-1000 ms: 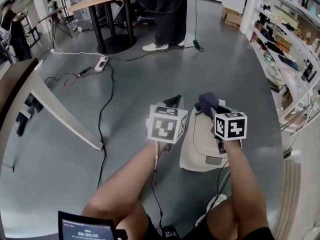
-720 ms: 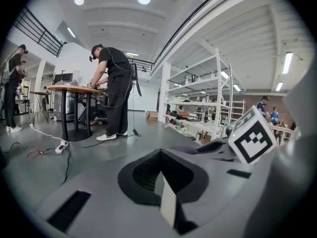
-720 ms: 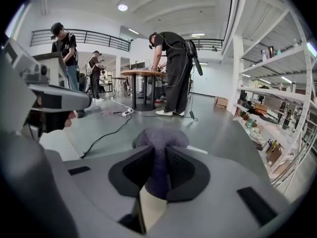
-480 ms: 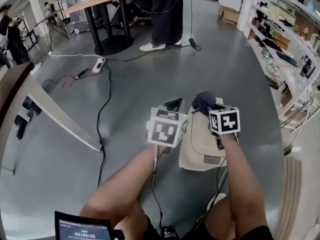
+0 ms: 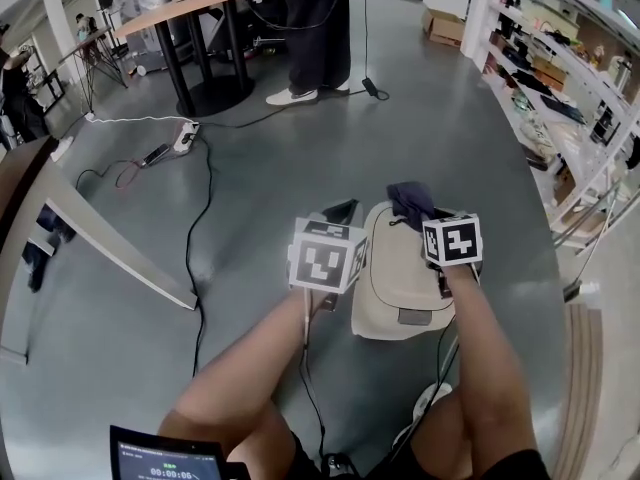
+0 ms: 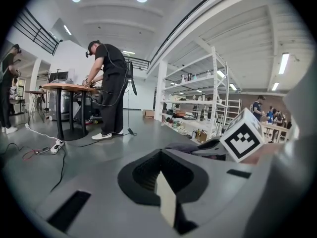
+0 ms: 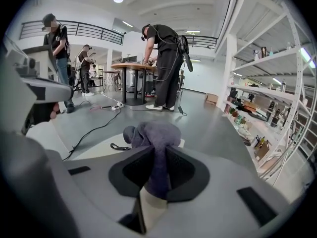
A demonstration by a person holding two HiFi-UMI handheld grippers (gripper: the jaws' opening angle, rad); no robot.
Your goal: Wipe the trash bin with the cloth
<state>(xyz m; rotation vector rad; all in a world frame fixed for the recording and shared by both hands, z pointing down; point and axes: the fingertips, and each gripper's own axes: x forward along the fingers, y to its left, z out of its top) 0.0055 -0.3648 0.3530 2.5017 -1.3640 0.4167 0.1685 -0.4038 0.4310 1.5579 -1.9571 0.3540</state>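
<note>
Your right gripper (image 7: pixel 157 175) has its fingers clamped on the cloth (image 7: pixel 151 133). The cloth is a dark, purplish-grey bunch, pinched into a narrow fold between the pads, and it puffs out in a soft wad past the fingertips. Your left gripper (image 6: pixel 161 168) has its fingers pressed together with nothing between them.

From the head view, the cloth (image 5: pixel 410 200) sits over the far end of the trash bin (image 5: pixel 385 298). Whether it presses on the lid cannot be told. The bin stands on the grey floor (image 5: pixel 250 168) just in front of your knees. It is pale cream, with a rounded, smooth lid seen from above. There is a small grey tab at its near edge and a thin black cord (image 5: pixel 384 258) looped across its top.

The right gripper (image 5: pixel 425 218) is over the bin's far right part, with its marker cube above the right rim. The left gripper (image 5: pixel 342 211) is just beside the bin's left edge, over bare floor and off the lid.

Left of the bin, black cables (image 5: pixel 205 208) trail across the floor. Well beyond the bin, a person (image 5: pixel 315 28) stands at a round surface on a black pedestal. White shelving (image 5: pixel 560 78) runs along to the right of the bin.
</note>
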